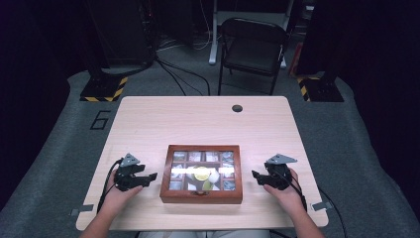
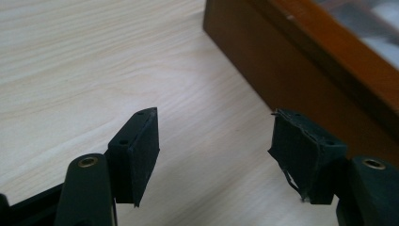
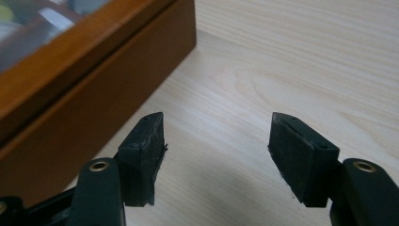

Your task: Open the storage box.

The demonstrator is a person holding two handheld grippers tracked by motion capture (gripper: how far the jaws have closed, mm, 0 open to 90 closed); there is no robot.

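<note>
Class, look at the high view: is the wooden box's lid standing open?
No, the wooden box lies flat with its glass lid shut over the compartments.

Table (image 1: 198,119) bright, surroundings dark; glare on box lid (image 1: 202,173); contents perhaps blurred

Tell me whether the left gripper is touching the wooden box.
Apart. In the left gripper view, the left gripper stands open over bare table, with light wood showing between its right pad and the wooden box.

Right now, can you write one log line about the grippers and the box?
left gripper: open, empty | right gripper: open, empty | wooden box: lid closed, between them | table
</note>
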